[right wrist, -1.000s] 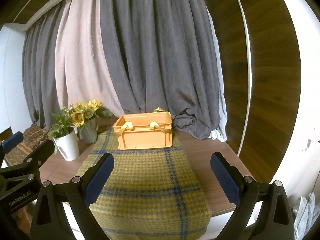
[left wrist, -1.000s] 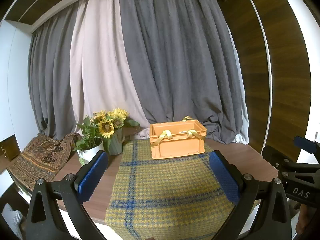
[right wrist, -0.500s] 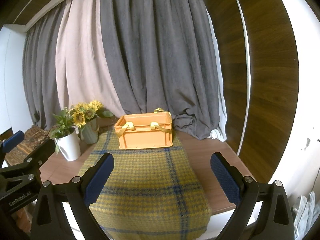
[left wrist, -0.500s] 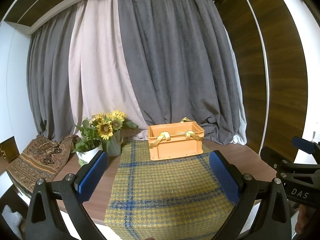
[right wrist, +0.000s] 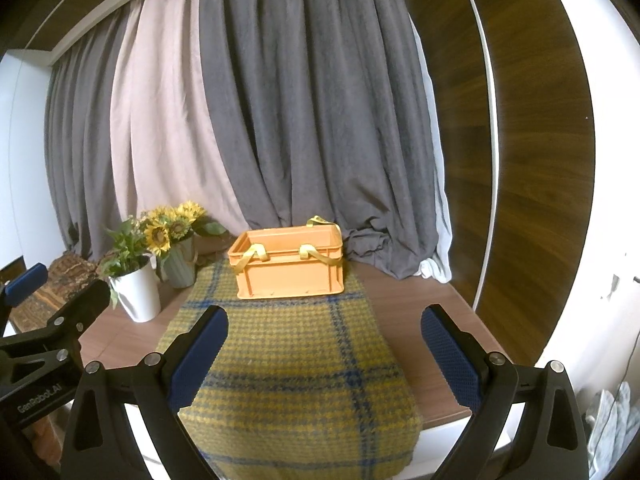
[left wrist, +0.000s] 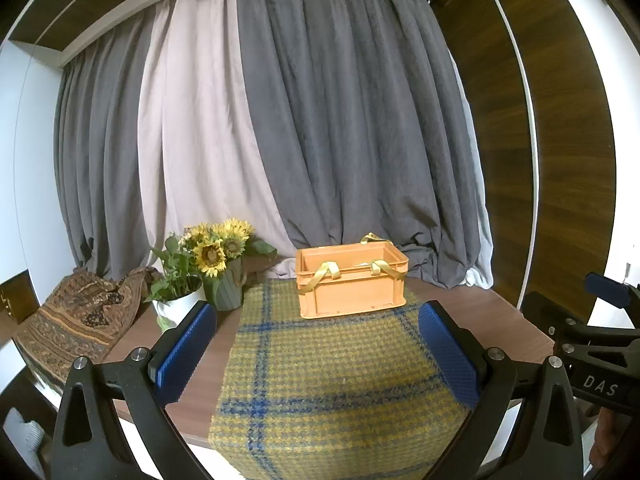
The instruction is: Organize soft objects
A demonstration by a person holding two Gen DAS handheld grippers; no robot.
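Note:
An orange crate (left wrist: 352, 280) with yellow straps hanging over its rim stands at the far end of a yellow and blue plaid cloth (left wrist: 332, 376) on a wooden table; it also shows in the right wrist view (right wrist: 289, 266) on the cloth (right wrist: 296, 380). My left gripper (left wrist: 318, 350) is open and empty above the cloth's near part. My right gripper (right wrist: 325, 354) is open and empty beside it, to the right. A patterned brown fabric (left wrist: 76, 320) lies bunched at the table's left end. The inside of the crate is mostly hidden.
A white pot with a green plant (left wrist: 176, 300) and a grey vase of sunflowers (left wrist: 224, 276) stand left of the crate. Grey and pale curtains (left wrist: 280, 140) hang behind the table. A wood-panelled wall (right wrist: 532, 160) is on the right. Bare table wood (right wrist: 416, 304) shows right of the cloth.
Both views have tilted slightly upward, so the crate sits a little lower and farther in frame. Both grippers stay open and empty.

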